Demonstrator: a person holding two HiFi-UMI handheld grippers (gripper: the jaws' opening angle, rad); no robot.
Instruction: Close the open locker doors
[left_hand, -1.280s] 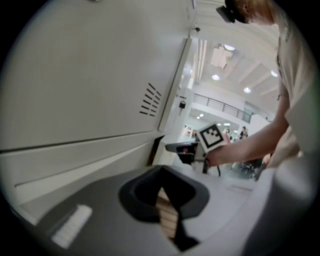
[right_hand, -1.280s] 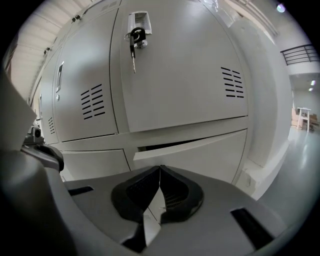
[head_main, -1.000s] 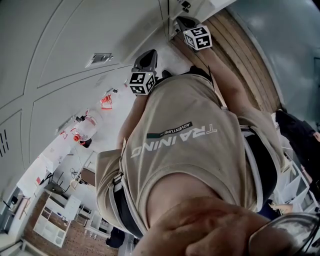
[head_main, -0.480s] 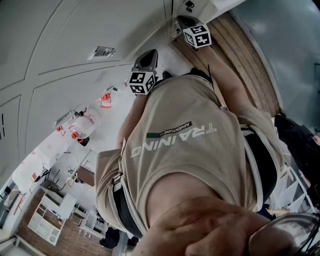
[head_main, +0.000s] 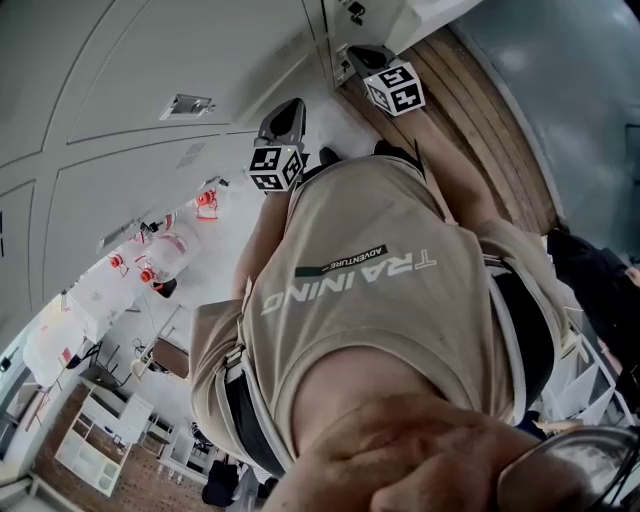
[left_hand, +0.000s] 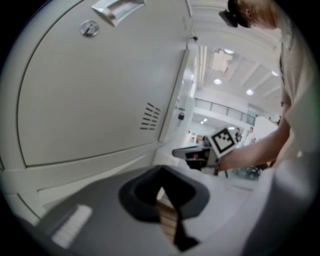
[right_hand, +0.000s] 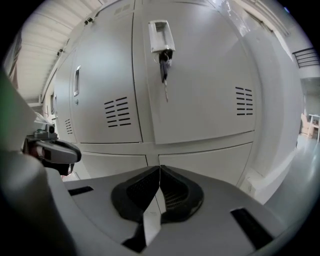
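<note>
- Left claw (left_hand: 162, 192): clenched on nothing, low and to the left of the keyed locker door (right_hand: 200, 75). It sits close to a big pale door (left_hand: 100, 85) with a lock and vents. Can't tell if that one is ajar.
- Right claw (right_hand: 160, 185): also clenched and empty, aimed at the keyed locker door, not touching it.
- Progress, my guess: the neighbour door (right_hand: 100, 85) left of the keyed locker door looks flush shut. The keyed one looks shut or nearly so, maybe needs a last push.
- Only the right claw view shows the key (right_hand: 164, 62). The head view is mostly my shirt (head_main: 370, 290). Only the left claw view shows the hall (left_hand: 225, 110) past the door edge.
</note>
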